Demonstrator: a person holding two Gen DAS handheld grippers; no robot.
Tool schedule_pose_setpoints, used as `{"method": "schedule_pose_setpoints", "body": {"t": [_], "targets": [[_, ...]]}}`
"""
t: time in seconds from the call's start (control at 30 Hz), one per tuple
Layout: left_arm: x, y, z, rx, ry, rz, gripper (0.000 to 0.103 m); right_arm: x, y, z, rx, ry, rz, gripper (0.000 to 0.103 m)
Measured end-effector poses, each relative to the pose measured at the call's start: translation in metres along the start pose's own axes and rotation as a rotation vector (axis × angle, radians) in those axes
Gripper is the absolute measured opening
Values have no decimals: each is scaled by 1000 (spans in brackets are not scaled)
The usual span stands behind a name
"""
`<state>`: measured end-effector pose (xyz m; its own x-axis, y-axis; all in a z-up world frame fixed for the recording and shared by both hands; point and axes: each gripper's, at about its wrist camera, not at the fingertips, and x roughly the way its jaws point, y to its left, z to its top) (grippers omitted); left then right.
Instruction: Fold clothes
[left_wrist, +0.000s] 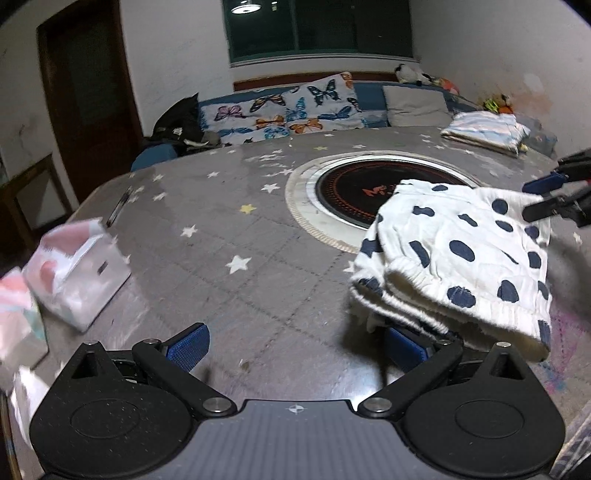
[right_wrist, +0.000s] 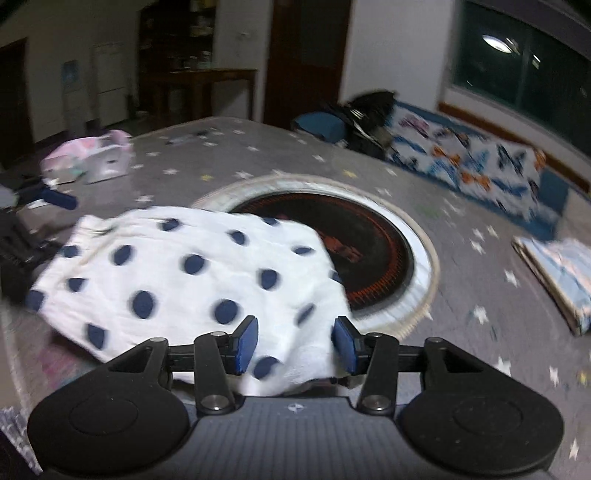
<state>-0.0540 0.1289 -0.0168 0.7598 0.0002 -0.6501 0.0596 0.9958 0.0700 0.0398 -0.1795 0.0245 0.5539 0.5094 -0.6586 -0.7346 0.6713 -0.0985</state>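
A folded white garment with navy dots (left_wrist: 461, 258) lies on the grey star-patterned table (left_wrist: 221, 240), partly over the round black cooktop (left_wrist: 362, 195). My left gripper (left_wrist: 295, 347) is open; its right finger sits under the garment's ribbed hem, its left finger is bare. In the right wrist view the garment (right_wrist: 184, 280) lies between my right gripper's blue pads (right_wrist: 245, 345); that gripper (right_wrist: 295, 345) is partly open around a fold of cloth, not clamped. The right gripper shows in the left wrist view (left_wrist: 546, 195) at the garment's far edge.
A folded pale blue striped cloth (left_wrist: 487, 129) lies at the table's far right, also in the right wrist view (right_wrist: 557, 273). A pink and white bag (left_wrist: 74, 269) sits at the left edge. A butterfly-print sofa (left_wrist: 288, 107) stands behind the table.
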Motion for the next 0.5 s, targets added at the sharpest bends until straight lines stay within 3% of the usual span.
{"method": "schedule_pose_setpoints", "body": {"t": [0.3, 0.5], "targets": [[-27, 13, -3, -181, -1, -77, 103, -22, 63, 6, -242, -60, 168, 48], [-35, 7, 4, -233, -13, -115, 103, -21, 109, 3, -430, -71, 229, 49]]}}
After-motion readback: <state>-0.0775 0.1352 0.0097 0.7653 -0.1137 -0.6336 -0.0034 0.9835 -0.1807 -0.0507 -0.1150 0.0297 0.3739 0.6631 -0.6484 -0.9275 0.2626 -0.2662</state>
